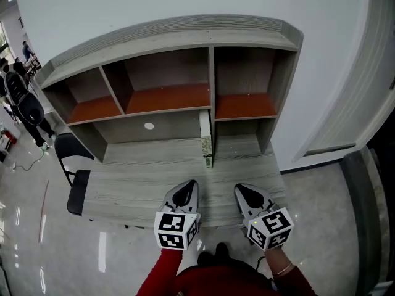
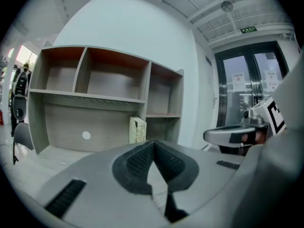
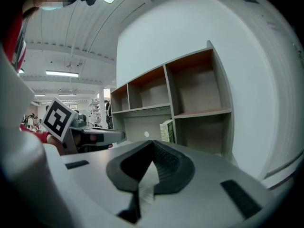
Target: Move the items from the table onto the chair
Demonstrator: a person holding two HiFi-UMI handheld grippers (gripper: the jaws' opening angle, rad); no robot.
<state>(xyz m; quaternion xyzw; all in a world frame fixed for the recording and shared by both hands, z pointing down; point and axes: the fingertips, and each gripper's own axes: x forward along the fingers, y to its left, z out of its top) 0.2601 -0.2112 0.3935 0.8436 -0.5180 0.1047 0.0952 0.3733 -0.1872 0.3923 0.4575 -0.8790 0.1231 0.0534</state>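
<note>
A plain white wall (image 1: 154, 5) backs a grey wood-grain shelf unit (image 1: 185, 39) with 3 open compartments on top, their floors orange-brown. The unit stands on a matching grey surface (image 1: 136, 187), and a black chair (image 1: 76, 191) sits at its left end. The floor (image 1: 31, 239) is pale and glossy. In the left gripper view, dark-framed glass doors (image 2: 251, 84) stand under a green sign (image 2: 247, 30). In the right gripper view, ceiling strip lights (image 3: 61, 73) glow.

Tabletop (image 1: 136, 187): grey wood grain, matt. Shelf boards (image 1: 166, 97): smooth orange-brown veneer. Floor (image 1: 31, 251): glossy, reflective. Box (image 1: 206, 142): printed paperboard. Left tongs (image 2: 153, 145), right tongs (image 3: 152, 144): matt grey plastic, ribbed black pads (image 2: 138, 161).
</note>
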